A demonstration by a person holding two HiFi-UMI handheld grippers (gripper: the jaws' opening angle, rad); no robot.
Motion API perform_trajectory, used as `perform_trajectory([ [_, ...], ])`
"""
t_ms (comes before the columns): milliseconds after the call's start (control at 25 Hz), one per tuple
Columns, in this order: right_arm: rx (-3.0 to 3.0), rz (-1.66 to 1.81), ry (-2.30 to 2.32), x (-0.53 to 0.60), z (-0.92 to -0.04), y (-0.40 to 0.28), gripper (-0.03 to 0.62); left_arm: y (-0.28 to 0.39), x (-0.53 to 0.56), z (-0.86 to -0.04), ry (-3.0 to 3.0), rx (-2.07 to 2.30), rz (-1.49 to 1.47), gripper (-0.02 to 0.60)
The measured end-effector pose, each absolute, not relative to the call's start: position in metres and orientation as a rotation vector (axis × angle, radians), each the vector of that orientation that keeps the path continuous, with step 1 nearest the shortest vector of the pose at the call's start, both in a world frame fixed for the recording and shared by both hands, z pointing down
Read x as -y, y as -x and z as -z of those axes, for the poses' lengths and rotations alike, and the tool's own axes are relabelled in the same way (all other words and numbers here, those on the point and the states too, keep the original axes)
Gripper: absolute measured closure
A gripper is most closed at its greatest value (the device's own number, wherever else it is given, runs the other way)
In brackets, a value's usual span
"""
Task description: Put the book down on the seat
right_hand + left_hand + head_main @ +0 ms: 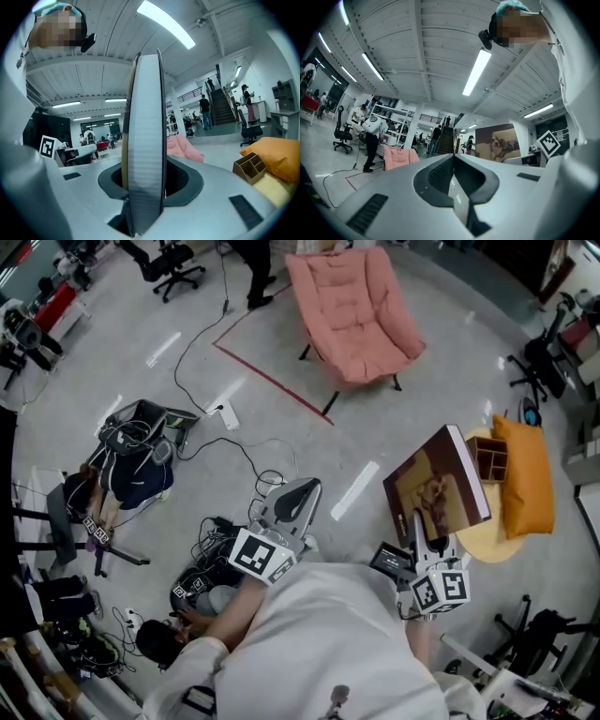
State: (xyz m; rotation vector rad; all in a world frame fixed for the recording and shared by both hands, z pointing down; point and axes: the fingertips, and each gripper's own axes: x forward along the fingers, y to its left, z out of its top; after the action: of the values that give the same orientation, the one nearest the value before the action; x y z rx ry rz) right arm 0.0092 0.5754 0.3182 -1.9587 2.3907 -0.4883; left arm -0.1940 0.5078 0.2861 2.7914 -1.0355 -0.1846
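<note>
Nearly level, the right gripper [423, 532] grips the book [437, 486] upright.

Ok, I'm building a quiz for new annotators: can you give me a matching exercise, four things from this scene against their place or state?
1 book
2 pink chair
3 orange cushion
4 left gripper

A beside the wooden organizer
B shut, empty
C upright in the right gripper
D on the floor, seat bare

Pairs: 1-C, 2-D, 3-A, 4-B

The left tongs [300, 491] point level, jaws together, empty; the right tongs [424, 532] beside them clamp an upright book [433, 488].
</note>
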Motion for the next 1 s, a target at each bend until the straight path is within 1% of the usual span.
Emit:
perform_trajectory([
  [240,-2.404,0.503,1.953,-0.542,-0.325,-0.016,0.444,0.199,-0.48,-0.296,-2.765,1.083,0.15,0.574],
  [480,-2.443,0.527,1.904,-0.498,-0.333,-0.028,0.444,0.189,-0.445,-0.298,-2.746,1.143,0.142,0.574],
  [1000,-2.593,0.534,1.71,-0.367,-0.338,-0.082,0.444,0.116,-0.347,-0.288,-2.736,1.261,0.127,0.574],
])
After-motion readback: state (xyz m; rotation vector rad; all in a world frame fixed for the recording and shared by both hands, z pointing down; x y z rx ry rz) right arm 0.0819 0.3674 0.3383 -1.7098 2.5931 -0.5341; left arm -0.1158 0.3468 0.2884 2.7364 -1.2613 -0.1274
